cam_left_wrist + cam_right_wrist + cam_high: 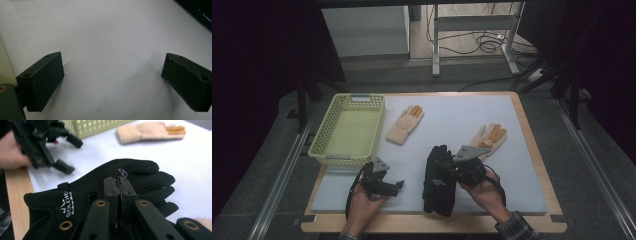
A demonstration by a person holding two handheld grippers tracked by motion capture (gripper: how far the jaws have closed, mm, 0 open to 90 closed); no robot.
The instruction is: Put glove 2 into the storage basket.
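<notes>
A black glove [439, 182] [140, 170] with white lettering lies near the front of the white mat [452, 115]. My right gripper [444, 165] [120, 187] rests on its back, jaws pressed together and pinching a fold of the fabric. Lower left on the mat, my left gripper [399, 185] [112, 77] [71, 155] is open, with bare mat between its jaws. One beige glove with orange fingertips [405, 124] [150, 132] lies beside the basket. A second beige glove [489, 137] lies just beyond my right gripper.
A pale yellow perforated basket [324, 135] [95, 127] stands on the left of the mat with nothing in it. The wooden table edge [432, 222] runs along the front. Desk legs and cables lie on the floor beyond the table.
</notes>
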